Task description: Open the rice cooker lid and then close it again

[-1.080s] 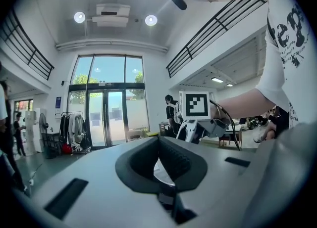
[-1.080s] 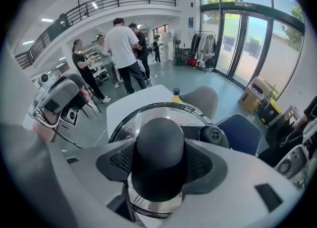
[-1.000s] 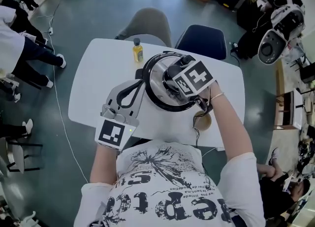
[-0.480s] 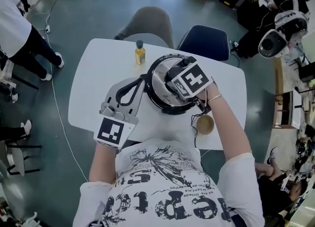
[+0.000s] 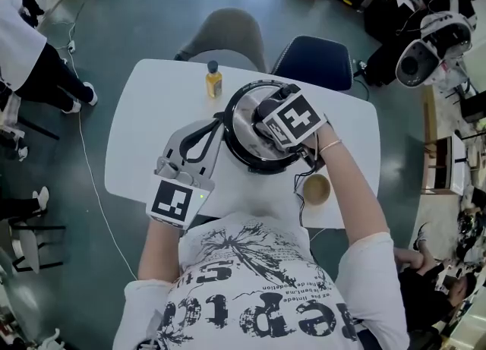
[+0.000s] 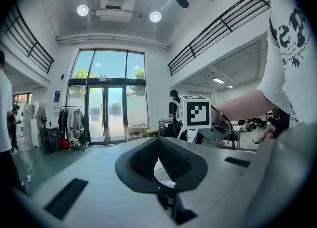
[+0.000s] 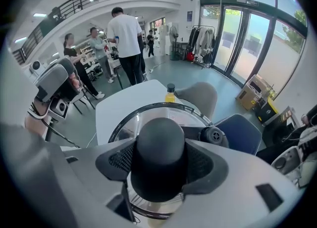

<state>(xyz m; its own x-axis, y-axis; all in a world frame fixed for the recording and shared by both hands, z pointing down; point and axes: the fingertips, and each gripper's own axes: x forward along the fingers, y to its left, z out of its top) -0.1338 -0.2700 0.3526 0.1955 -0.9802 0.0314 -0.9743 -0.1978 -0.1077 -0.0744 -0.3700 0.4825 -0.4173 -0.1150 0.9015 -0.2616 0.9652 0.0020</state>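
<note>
Head view: rice cooker [image 5: 244, 160] stands mid-way on the white table [image 5: 144, 121]; its glass lid [image 5: 241, 117] lies flat on the pot, inside the black rim; right gripper [image 5: 267, 117] comes down steeply onto the lid's centre; left gripper [image 5: 219, 122] lies level, tips at the cooker's left side, contact not resolvable; yellow bottle [image 5: 213, 79] just behind the cooker; brown cup [image 5: 316, 187] in front and to the right.

Against one second ago: the cup was half covered by the right wrist, now fully exposed; both grippers barely shifted in frame; lid and cooker placed alike; bystander at the left edge has moved.

Left gripper view: black pads [image 6: 136, 160] meet at the tips, jaws closed; only a pale sliver shows through the hollow between them, nothing clamped that I can make out.

Right gripper view: jaws closed on the black lid knob [image 7: 161, 138], a pad [image 7: 119, 162] pressed to each side; glass lid and its rim ringed beneath; bottle and table beyond.
</note>
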